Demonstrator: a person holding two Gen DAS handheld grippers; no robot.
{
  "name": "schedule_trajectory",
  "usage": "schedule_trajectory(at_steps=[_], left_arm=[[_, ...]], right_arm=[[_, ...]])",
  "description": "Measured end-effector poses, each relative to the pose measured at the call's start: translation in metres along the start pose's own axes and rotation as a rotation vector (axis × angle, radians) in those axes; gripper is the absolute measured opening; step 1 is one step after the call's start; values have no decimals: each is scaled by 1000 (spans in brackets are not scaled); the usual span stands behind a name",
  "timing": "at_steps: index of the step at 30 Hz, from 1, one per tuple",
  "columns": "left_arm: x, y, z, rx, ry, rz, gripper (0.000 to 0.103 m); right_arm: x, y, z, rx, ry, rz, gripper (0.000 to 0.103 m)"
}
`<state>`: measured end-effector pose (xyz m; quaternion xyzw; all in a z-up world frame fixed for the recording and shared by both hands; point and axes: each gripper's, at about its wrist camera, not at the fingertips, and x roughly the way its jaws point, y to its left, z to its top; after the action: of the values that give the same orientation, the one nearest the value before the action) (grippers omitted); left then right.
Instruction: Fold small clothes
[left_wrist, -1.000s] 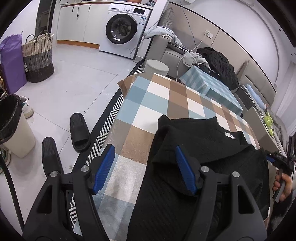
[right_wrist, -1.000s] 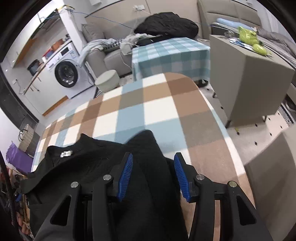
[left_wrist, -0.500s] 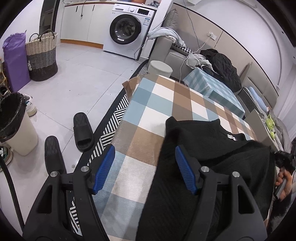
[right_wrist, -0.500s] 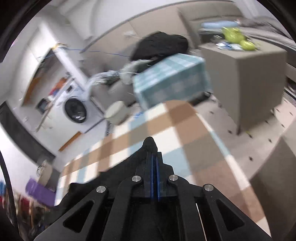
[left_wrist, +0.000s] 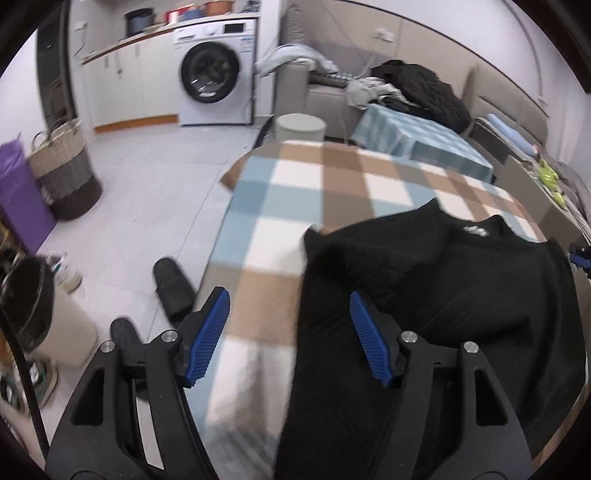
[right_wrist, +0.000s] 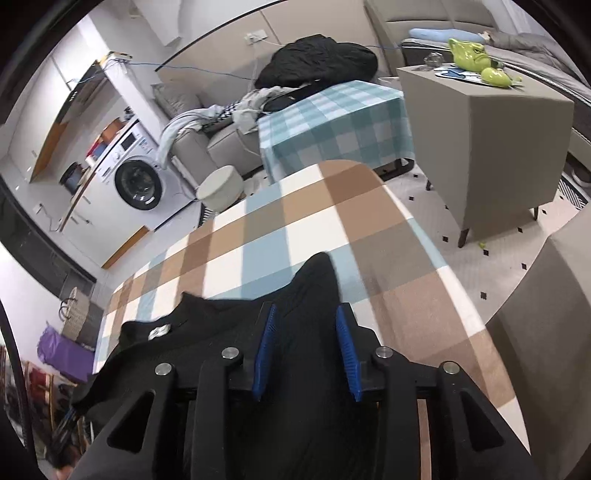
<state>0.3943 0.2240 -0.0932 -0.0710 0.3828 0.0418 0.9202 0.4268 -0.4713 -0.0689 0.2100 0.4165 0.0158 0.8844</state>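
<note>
A black knit top (left_wrist: 436, 295) lies on the checked tablecloth (left_wrist: 317, 184), collar with a white label to the far side. My left gripper (left_wrist: 288, 332) is open and empty, over the garment's left edge; its right finger is above the cloth. In the right wrist view the same top (right_wrist: 229, 332) lies with a folded sleeve point reaching forward. My right gripper (right_wrist: 304, 347) is open, its jaws partly apart just above that folded part, holding nothing.
Left of the table are slippers (left_wrist: 173, 291), a bin (left_wrist: 40, 317), a basket (left_wrist: 66, 173) and a washing machine (left_wrist: 214, 74). Beyond it stand a stool (left_wrist: 301, 127) and a small checked table (right_wrist: 332, 122). A grey cabinet (right_wrist: 487, 147) stands to the right.
My right gripper was shut on the garment's edge half a second ago and has since opened, leaving the sleeve folded inward. My left gripper stayed open and shifted a little.
</note>
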Motion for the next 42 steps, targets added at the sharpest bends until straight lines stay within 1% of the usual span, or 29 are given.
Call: schedule_trajectory(at_steps=[2,6,8,10,12,13,14,17,19,21,22,23,24,25,26,27,28,29,30,33,36,39,40,42], left_arm=[[9,-5,12,1,-15,-19,65],[29,8,33,-98,-10,-7,65],[31,17,36,-134,-19,-11,65],[28,24,35,-147,-34,4,65],[23,26,30,-157,-32,-27,65],[21,26,27,-153,-37,-49,65],[18,21,24,-127,-45,-65,65],[17,4,20,-28,-44,-64,65],[22,-6,21,9,-34,-68,65],[32,-13,25,25,-13,-68,65],[36,-15,27,25,-1,-84,65],[44,-16,30,23,30,-114,65],[51,-17,31,16,54,-121,65],[56,-19,32,11,66,-122,63],[60,-19,32,5,76,-132,47],[64,-18,32,1,83,-145,36],[65,-19,32,2,82,-140,17],[65,-17,32,-3,72,-147,12],[59,-14,32,-22,46,-174,11],[43,-5,33,-71,-17,-217,9],[42,5,33,-134,-12,-237,9],[52,9,31,-162,34,-200,10],[54,10,29,-172,51,-179,12],[54,11,29,-182,63,-140,20]], right_arm=[[-6,2,-4,-4,0,5,35],[-22,-3,-12,-3,-12,-1,37],[-29,-8,-16,4,-18,-4,37],[-36,-13,-21,8,-22,-4,38],[-39,-15,-25,3,-19,-4,38],[-40,-16,-27,-2,-17,-4,38],[-41,-16,-29,-8,-14,-4,38],[-41,-15,-34,-12,-3,9,38],[-42,-15,-35,-15,-4,8,38],[-41,-16,-38,-20,-1,2,39],[-40,-17,-38,-20,3,-1,39],[-39,-18,-38,-19,5,-6,39],[-39,-20,-38,-16,11,-17,39],[-38,-21,-37,-13,15,-22,39],[-38,-23,-37,-12,17,-22,39],[-39,-24,-37,-14,17,-26,39],[-40,-24,-37,-18,14,-32,39],[-40,-25,-37,-21,12,-38,39],[-41,-25,-36,-20,11,-41,39],[-43,-26,-36,-22,8,-40,39],[-40,-26,-37,-28,10,-44,39],[-38,-28,-38,-17,19,-51,39],[-38,-26,-38,-15,22,-50,39],[-43,-19,-39,-31,12,-44,39]])
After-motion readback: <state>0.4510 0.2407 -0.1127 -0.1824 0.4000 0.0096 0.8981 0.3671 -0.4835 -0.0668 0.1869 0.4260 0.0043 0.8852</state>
